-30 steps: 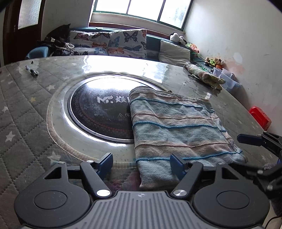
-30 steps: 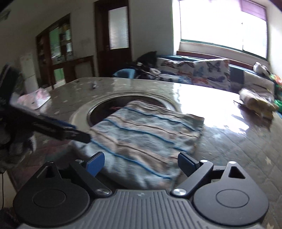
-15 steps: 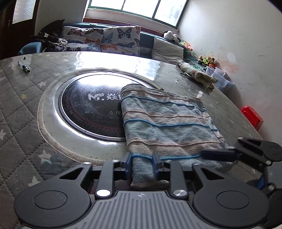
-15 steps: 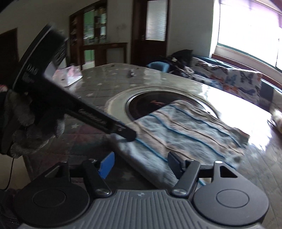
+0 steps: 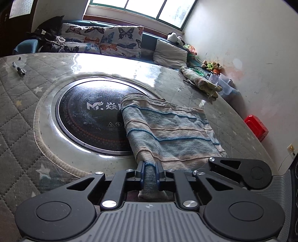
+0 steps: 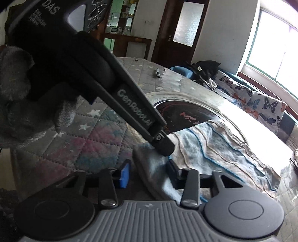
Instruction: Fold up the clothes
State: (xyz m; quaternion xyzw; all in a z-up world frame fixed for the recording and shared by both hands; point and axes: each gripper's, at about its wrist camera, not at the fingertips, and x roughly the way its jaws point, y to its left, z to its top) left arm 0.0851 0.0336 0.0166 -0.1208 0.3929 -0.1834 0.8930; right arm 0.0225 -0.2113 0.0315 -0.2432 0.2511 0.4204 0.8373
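**Both grippers at the near edge of the striped cloth**

My left gripper is clamped narrow on the near left corner of the folded striped cloth. My right gripper sits just beside it, its jaws partway apart, with a fold of the same cloth between them; its right pad touches the fabric, the blue left pad stands clear.

The cloth lies on a round table covered with a quilted star-patterned mat under a glossy clear sheet. Its left part overlaps the black round cooktop set in the table's middle. Behind the table runs a sofa with butterfly cushions below a window; a white wall stands to the right.

The cloth's long axis runs from my grippers away toward the far right of the table, its stripes lying across that axis.

Clear plastic boxes sit by the wall; I cannot tell what they hold.
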